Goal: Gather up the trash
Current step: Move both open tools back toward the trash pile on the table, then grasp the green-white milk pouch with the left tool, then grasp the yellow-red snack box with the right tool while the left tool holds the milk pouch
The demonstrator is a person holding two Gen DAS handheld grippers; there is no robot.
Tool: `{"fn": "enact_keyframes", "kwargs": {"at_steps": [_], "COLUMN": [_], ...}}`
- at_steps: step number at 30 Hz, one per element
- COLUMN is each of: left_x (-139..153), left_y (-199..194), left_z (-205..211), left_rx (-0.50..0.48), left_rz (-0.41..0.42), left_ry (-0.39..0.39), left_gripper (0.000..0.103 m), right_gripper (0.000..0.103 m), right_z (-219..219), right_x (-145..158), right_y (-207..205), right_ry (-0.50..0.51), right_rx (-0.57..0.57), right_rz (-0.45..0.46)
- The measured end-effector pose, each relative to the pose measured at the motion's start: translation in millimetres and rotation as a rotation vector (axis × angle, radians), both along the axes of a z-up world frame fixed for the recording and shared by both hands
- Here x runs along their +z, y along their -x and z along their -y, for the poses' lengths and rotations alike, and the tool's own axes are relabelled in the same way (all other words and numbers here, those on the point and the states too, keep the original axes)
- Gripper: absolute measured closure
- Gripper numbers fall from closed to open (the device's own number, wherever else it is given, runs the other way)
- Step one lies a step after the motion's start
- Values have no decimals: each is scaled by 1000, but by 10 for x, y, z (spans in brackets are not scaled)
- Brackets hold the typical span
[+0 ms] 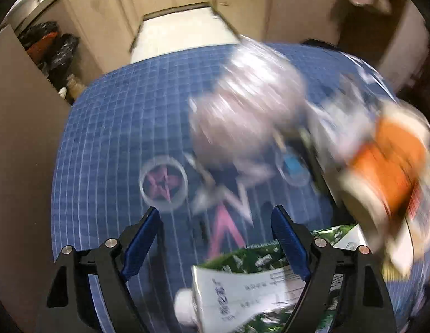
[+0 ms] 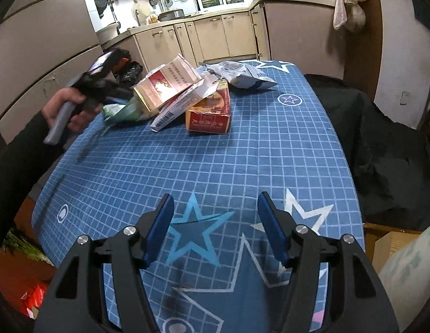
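Note:
The left wrist view is blurred by motion. My left gripper (image 1: 215,211) is open above a blue grid tablecloth (image 1: 103,138). A green and white pouch (image 1: 242,283) with a white cap lies under it, by the right finger. Beyond are a crumpled pale bag (image 1: 248,105) and an orange box (image 1: 389,172). My right gripper (image 2: 215,197) is open over the near end of the tablecloth (image 2: 242,152), with nothing between its fingers. The trash pile sits at the far end: a red and gold box (image 2: 165,88), an orange box (image 2: 209,113), a white bag (image 2: 239,75) and the green pouch (image 2: 123,111).
A hand (image 2: 67,105) holds the left gripper at the pile's left edge. Kitchen cabinets (image 2: 215,36) stand behind the table. Black bags (image 1: 53,47) lie on the floor at the far left. A dark covered seat (image 2: 381,144) flanks the table's right side, and a red wrapper (image 2: 34,297) lies on the floor.

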State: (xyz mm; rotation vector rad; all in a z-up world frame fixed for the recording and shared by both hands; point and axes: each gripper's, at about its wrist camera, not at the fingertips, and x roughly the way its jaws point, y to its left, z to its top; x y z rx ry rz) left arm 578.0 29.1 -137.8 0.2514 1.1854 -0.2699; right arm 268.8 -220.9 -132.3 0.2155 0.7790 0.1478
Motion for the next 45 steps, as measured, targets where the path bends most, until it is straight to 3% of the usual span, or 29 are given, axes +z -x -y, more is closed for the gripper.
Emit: {"fn": "enact_keyframes", "kwargs": {"at_steps": [4,7,11,15,18,21,26,32,34,37,41,42,45], "left_x": [-16,53,295,502,586,441,299,120,22,-5,-39,-45,-70], "left_y": [734,1347,1972,2394,2633,2694,2560,2351,2273,2233,2236,2246,2240], "left_z": [-140,-365,-709,-1069,-1127,-1073,-898,-651,-598,-491,-426,-439,-405], "left_rx": [-73,-83,-28,126,213,305,523,618,643,641,603,595,573], "left_rz": [-14,23,87,179,234,201,206,162,144,191,243,258,275], "left_ry": [16,51,147,136,187,327,353,190,191,115,66,61,71], "left_gripper": [19,19,19,18,8,5,5,5,5,5,9,14,14], "right_gripper": [43,42,40,33,28,27,27,24,24,23,11,9,6], "right_z": [29,47,71,102,123,105,30,-23,-49,-138,-293,-307,-297], "right_x": [-41,-70,-86,-80,-78,-85,-113,-125,-106,0,89,101,65], "right_y": [19,41,50,39,28,30,56,-38,-136,-285,-603,-705,-1050], "right_ry": [-22,-23,-37,-66,-80,-87,-84,-73,-79,-44,54,83,70], "right_rx": [1,4,5,-2,-8,-2,17,18,29,39,75,54,46], "right_rz": [2,1,1,8,11,12,10,26,21,48,44,49,1]}}
